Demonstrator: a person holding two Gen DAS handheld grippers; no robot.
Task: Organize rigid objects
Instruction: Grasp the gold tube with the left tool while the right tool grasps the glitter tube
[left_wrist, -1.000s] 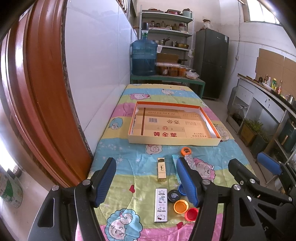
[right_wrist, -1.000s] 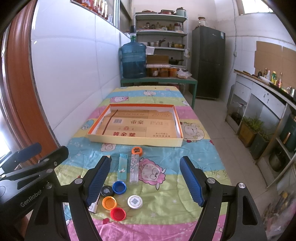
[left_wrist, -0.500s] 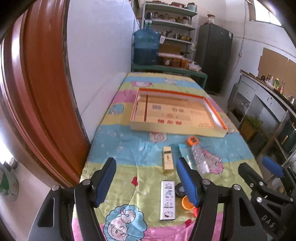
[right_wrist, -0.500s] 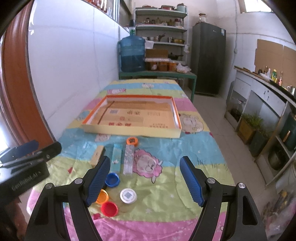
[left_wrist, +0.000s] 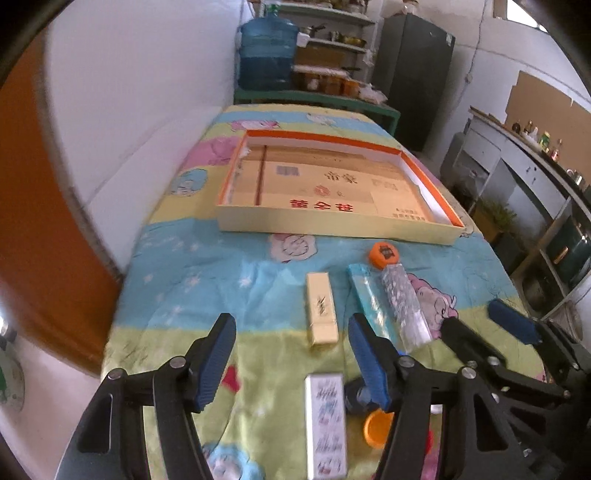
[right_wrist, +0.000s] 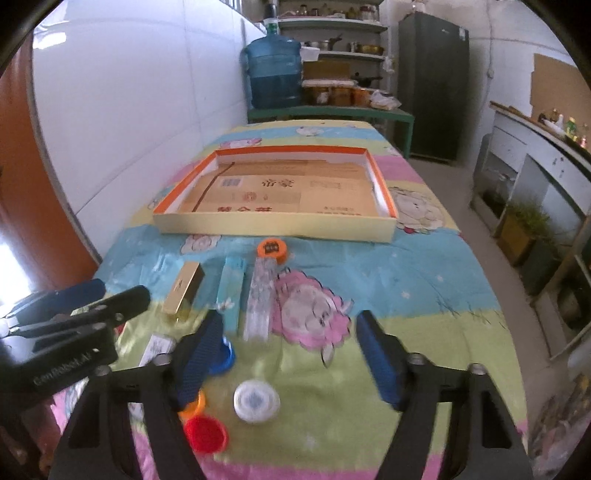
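A shallow orange-rimmed box (left_wrist: 334, 219) (right_wrist: 275, 227) lies in the middle of the table. In front of it lie a gold box (left_wrist: 321, 308) (right_wrist: 183, 288), a teal box (left_wrist: 369, 301) (right_wrist: 232, 286), a clear bottle with orange cap (left_wrist: 404, 302) (right_wrist: 261, 291), and a white printed box (left_wrist: 325, 421). Several bottle caps lie nearest: white (right_wrist: 256, 401), red (right_wrist: 205, 432), blue (right_wrist: 223, 356), orange (left_wrist: 376, 428). My left gripper (left_wrist: 291, 363) is open above the white printed box. My right gripper (right_wrist: 288, 363) is open above the caps.
A colourful cartoon cloth (right_wrist: 388, 280) covers the table. A white tiled wall (left_wrist: 147, 110) runs along its left side. A blue water jug (right_wrist: 275, 74), shelves and a dark fridge (right_wrist: 432, 81) stand behind. A counter (right_wrist: 535, 155) runs along the right.
Both grippers have moved forward and lower toward the table; the objects appear larger and nearer. Both stay open and empty. No object has moved.
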